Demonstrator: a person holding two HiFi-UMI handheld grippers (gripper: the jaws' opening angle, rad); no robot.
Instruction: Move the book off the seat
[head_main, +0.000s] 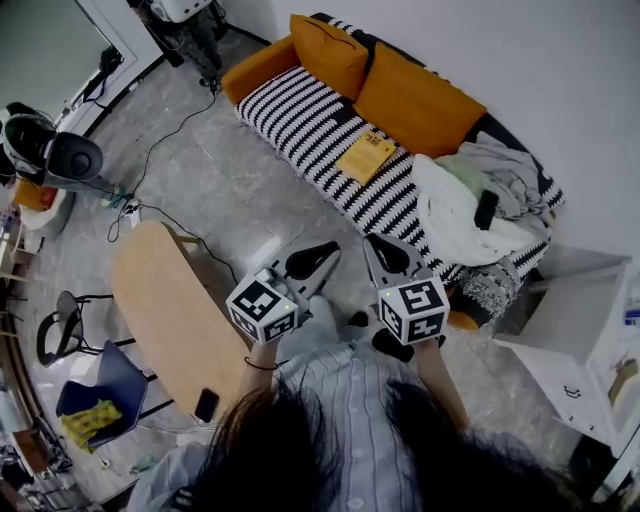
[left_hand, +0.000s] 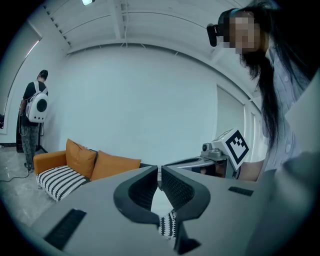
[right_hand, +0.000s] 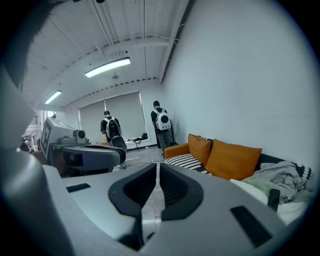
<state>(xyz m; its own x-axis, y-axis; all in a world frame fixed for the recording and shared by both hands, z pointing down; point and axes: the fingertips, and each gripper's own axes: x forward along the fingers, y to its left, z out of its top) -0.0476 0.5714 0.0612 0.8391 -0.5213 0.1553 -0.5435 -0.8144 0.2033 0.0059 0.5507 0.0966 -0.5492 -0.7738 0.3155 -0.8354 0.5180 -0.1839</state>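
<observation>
An orange book (head_main: 366, 156) lies flat on the black-and-white striped seat of the sofa (head_main: 300, 118), in front of two orange cushions (head_main: 410, 98). My left gripper (head_main: 322, 256) and right gripper (head_main: 385, 252) are held side by side close to my body, well short of the sofa. Both are shut with nothing between the jaws. In the left gripper view, the left gripper (left_hand: 159, 176) points level past the sofa (left_hand: 60, 181). In the right gripper view, the right gripper (right_hand: 157, 172) points level, with the cushions (right_hand: 232, 159) to its right. The book shows in neither gripper view.
A heap of white and grey clothes (head_main: 478, 205) with a dark remote covers the sofa's right end. A long wooden table (head_main: 170, 318) with a phone (head_main: 206, 404) stands at my left. A white cabinet (head_main: 585, 330) is at right. Cables (head_main: 160, 140) cross the floor. Two people with backpacks (right_hand: 162, 121) stand far off.
</observation>
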